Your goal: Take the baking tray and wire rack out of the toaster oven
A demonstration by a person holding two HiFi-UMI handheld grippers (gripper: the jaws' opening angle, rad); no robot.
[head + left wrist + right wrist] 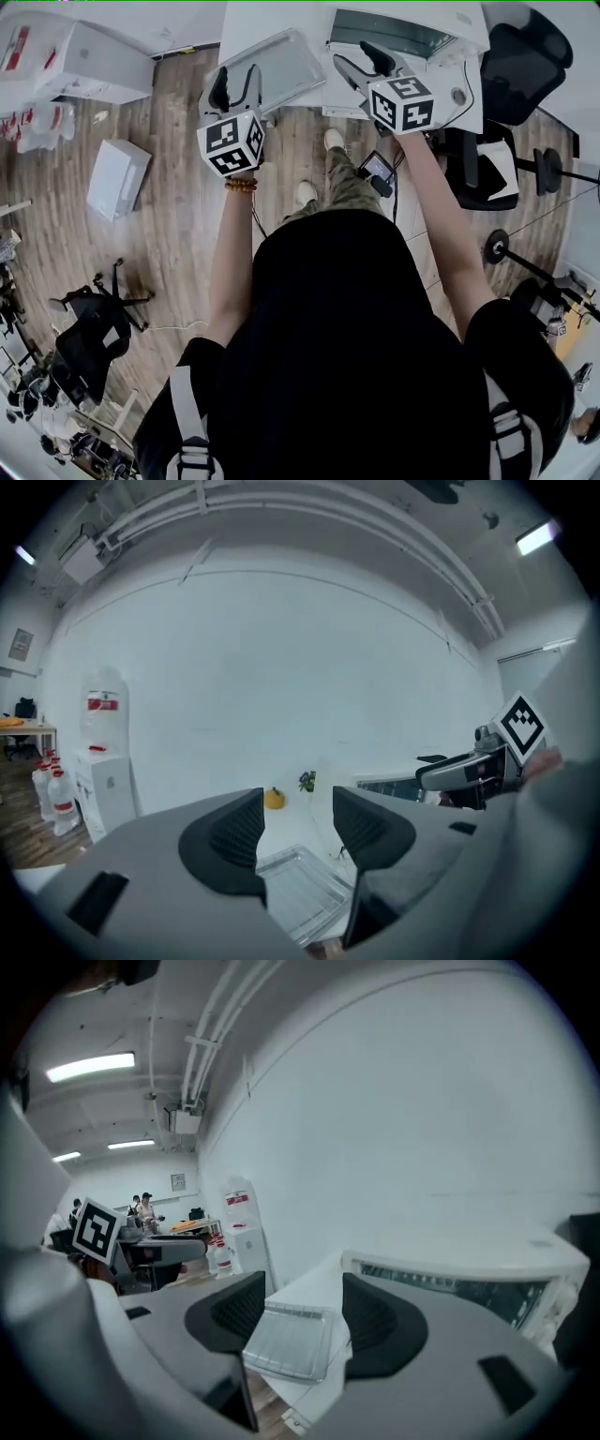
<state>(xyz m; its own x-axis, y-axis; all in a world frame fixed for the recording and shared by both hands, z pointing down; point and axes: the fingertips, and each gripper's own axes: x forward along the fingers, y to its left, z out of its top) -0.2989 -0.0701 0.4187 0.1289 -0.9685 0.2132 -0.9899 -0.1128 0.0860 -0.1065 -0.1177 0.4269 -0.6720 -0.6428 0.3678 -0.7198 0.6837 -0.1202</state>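
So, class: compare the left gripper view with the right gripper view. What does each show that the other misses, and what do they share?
Left gripper view only: a small orange object and a flower sprig on the white table. Right gripper view only: people in the background. Shared: the tray, the water dispenser and the toaster oven, which is just a sliver in the left view.

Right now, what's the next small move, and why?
Probably ease the right gripper toward the toaster oven front to check inside. Both it and the left gripper are open and empty, and a tray already lies on the table beside it; whether the rack is out is unclear.
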